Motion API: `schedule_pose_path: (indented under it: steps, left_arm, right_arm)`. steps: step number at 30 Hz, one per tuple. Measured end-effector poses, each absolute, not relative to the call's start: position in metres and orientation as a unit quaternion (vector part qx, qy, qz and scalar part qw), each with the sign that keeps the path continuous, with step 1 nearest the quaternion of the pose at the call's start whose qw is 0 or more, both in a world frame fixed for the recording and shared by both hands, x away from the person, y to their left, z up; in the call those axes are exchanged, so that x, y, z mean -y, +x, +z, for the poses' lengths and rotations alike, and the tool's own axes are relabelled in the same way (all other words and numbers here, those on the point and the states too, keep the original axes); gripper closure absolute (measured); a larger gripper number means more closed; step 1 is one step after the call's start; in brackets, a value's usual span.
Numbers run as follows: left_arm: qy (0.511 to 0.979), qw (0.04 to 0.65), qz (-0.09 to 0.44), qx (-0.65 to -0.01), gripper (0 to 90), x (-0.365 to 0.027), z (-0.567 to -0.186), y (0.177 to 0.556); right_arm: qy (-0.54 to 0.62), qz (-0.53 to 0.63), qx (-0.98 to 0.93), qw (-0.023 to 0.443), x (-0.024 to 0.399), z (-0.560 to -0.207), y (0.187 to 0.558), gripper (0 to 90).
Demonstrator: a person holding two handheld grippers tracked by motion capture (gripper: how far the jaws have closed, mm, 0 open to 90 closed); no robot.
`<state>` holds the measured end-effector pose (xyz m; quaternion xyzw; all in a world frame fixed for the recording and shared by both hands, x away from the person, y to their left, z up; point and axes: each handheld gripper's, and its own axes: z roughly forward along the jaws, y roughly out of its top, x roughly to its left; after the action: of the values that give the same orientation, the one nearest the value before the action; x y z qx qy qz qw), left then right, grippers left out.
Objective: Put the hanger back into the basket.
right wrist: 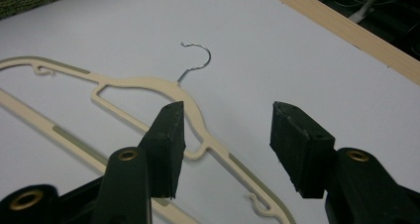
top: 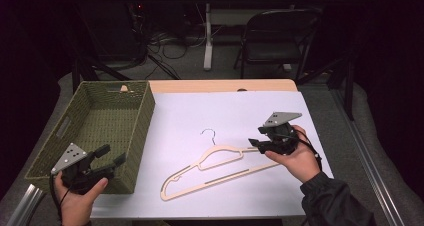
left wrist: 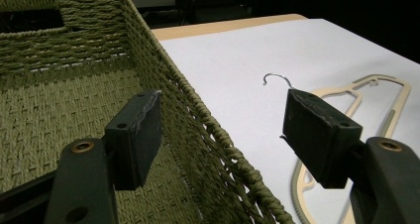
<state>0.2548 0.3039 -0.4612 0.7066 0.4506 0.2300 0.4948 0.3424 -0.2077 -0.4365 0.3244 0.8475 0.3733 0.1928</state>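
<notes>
A cream plastic hanger (top: pixel 220 168) with a metal hook (top: pixel 209 134) lies flat on the white sheet, near the table's middle. My right gripper (top: pixel 255 145) is open at the hanger's right end, just above it; in the right gripper view the hanger (right wrist: pixel 143 87) passes under the left jaw and the hook (right wrist: pixel 197 60) curls beyond. My left gripper (top: pixel 112 156) is open and empty over the near right corner of the green woven basket (top: pixel 142 118). In the left gripper view the basket's wall (left wrist: pixel 163 80) runs between the jaws, with the hanger (left wrist: pixel 381 92) to the right.
The white sheet (top: pixel 230 113) covers most of the wooden table (top: pixel 220 85). The basket (left wrist: pixel 59 115) has nothing inside and has handle cut-outs. A folding chair (top: pixel 277 33) and cables stand on the floor beyond the table's far edge.
</notes>
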Motion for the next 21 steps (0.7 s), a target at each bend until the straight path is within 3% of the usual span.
schedule_pose_path:
  steps: [11,21]
  left_arm:
    - [0.707,0.492,0.227,-0.455,31.4,-0.304,-0.463,0.256]
    - [0.706,0.491,0.227,-0.457,31.4,-0.306,-0.463,0.256]
  right_arm:
    - [0.327,0.372,-0.855,0.150,0.198,-0.413,0.371,45.4]
    - [0.308,0.381,-0.859,0.153,0.185,-0.396,0.393,46.3]
